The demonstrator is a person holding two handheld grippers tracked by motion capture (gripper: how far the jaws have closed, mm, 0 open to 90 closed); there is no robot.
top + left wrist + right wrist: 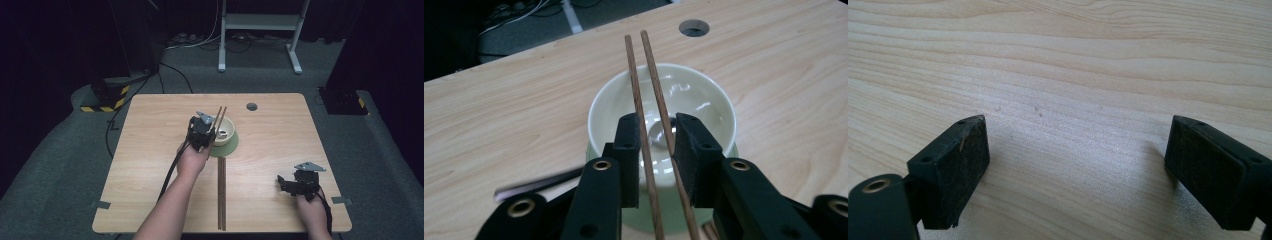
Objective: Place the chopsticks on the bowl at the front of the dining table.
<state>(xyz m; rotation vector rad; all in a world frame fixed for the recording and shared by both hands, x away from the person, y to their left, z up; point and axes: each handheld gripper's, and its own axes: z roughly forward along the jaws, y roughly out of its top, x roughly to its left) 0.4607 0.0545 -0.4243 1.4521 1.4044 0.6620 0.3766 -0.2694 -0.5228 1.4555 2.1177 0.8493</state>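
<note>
A pair of brown chopsticks slants across a cream bowl that stands on a green round mat at the table's middle. My left gripper is over the bowl's near rim. Both sticks run between its jaws with a gap between them, each close beside a pad. The pads do not squeeze them together, so it is open. A small pale object lies in the bowl. My right gripper rests low over bare wood at the front right, wide open and empty.
A second pair of chopsticks lies straight on the table, running from the mat to the front edge. A dark slim object lies left of the bowl. A round hole sits behind the bowl.
</note>
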